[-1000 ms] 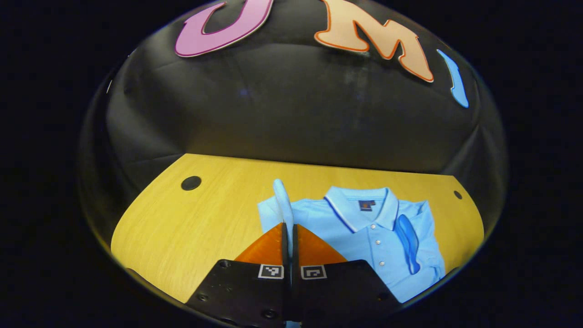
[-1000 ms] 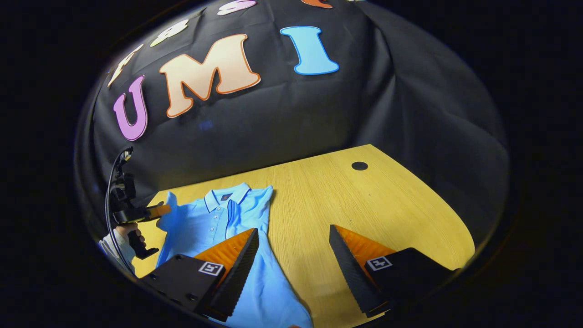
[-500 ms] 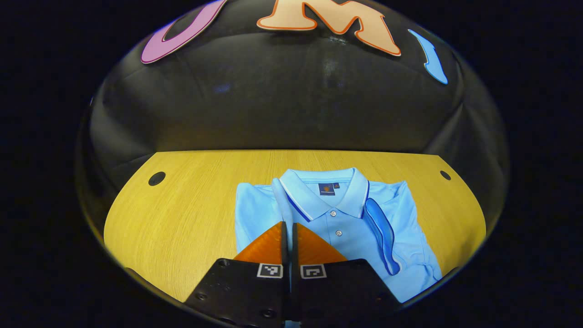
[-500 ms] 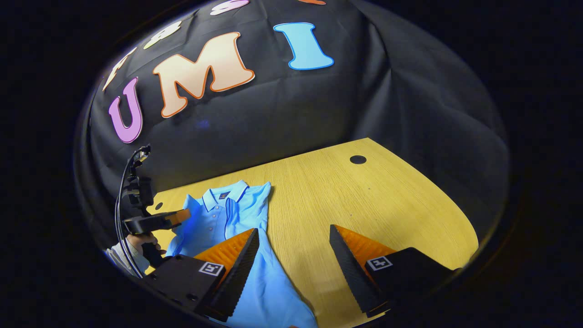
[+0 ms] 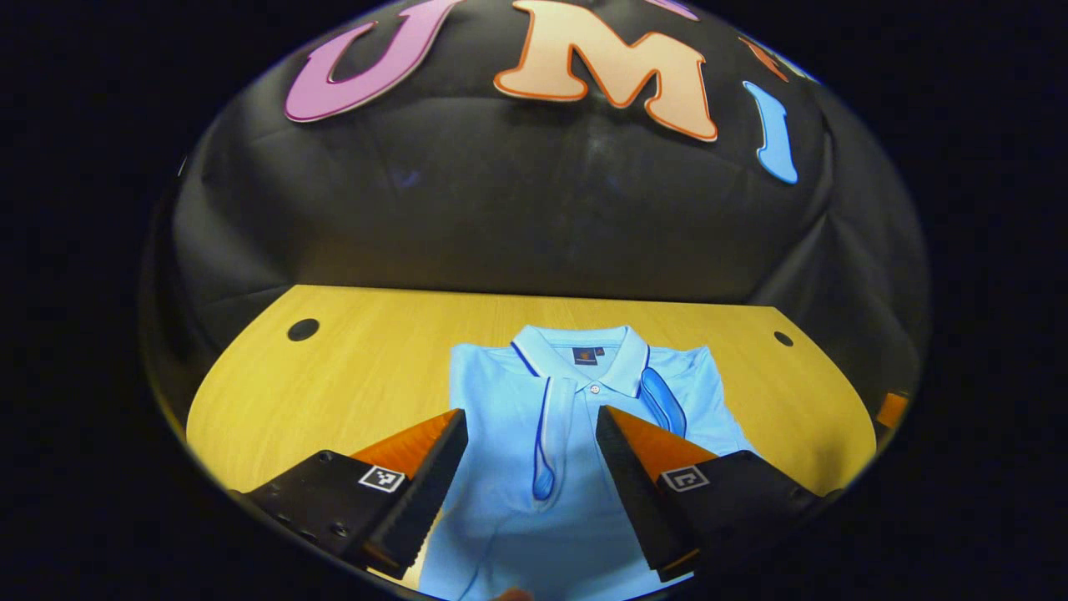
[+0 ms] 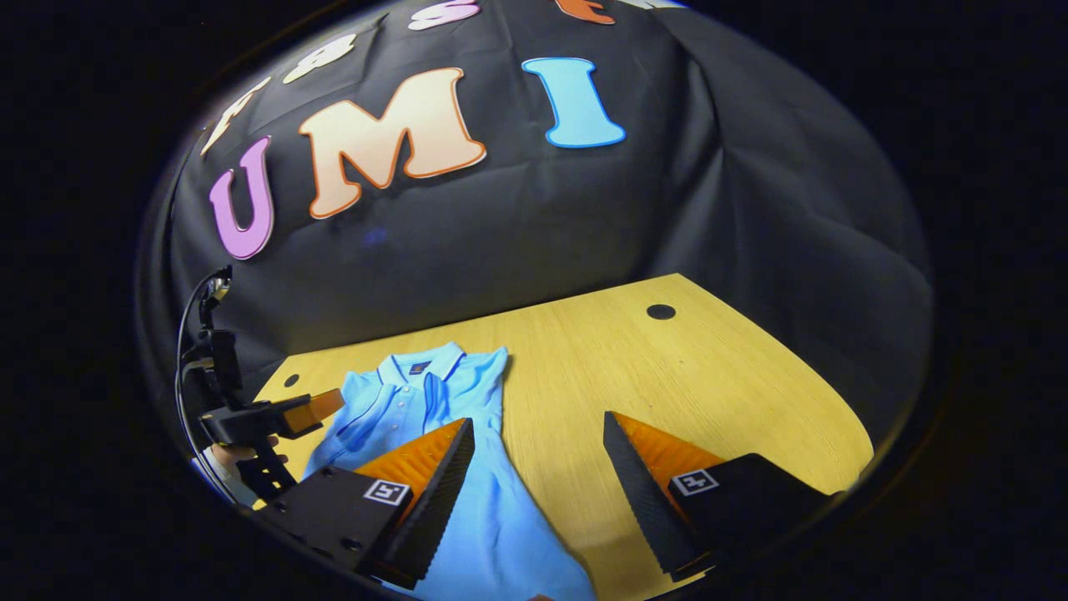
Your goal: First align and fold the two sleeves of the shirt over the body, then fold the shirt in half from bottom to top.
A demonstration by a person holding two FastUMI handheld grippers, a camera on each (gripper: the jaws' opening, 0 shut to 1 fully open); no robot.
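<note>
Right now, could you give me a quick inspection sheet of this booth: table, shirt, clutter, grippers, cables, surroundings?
Surface: wooden table, two round holes near the back.
Job's things: light blue polo shirt lies flat, collar to the wall, both sleeves folded over the body.
Clutter: nothing seen.
Grippers: left hand-held gripper open above the shirt; right hand-held gripper open over the shirt's edge.
Cables: black cable on the left hand-held gripper.
Surroundings: black cloth wall.

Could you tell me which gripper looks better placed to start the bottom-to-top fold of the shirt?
Probably the left gripper: it is open and centred over the shirt, with both sleeves folded in. The right gripper, also open, sits off the shirt's edge over the table.
</note>
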